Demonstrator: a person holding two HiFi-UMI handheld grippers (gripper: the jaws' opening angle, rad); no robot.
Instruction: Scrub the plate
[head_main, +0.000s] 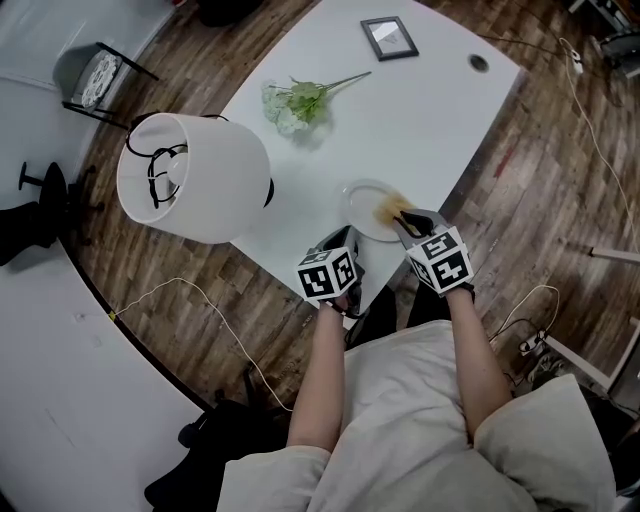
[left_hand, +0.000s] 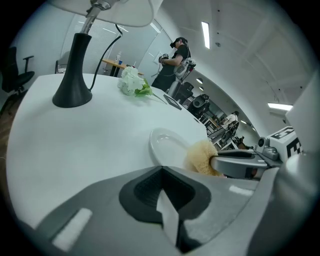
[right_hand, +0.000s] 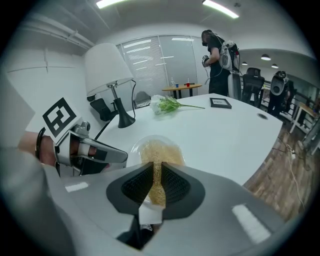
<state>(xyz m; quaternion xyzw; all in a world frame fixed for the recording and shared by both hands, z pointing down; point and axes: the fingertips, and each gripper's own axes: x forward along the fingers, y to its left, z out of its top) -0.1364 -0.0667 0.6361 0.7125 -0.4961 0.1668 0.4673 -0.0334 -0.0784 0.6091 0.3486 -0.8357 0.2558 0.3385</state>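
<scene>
Right hand-held gripper (right_hand: 155, 186) pinches a yellow sponge (right_hand: 157, 152), jaws clamped on its near end so the free end lies flat on the plate (head_main: 362, 205). That looks like the scrubbing stroke under way. The plate sits directly under and ahead of this gripper, near the desk (head_main: 420, 110) edge closest to the person. Left hand-held gripper (left_hand: 162, 192) has its jaws pressed together with nothing between them. It is parked just left of the plate, probably ready to steady it; can't tell if they touch. Farther ahead and left: lamp (head_main: 195, 175), flowers (head_main: 295, 100).
</scene>
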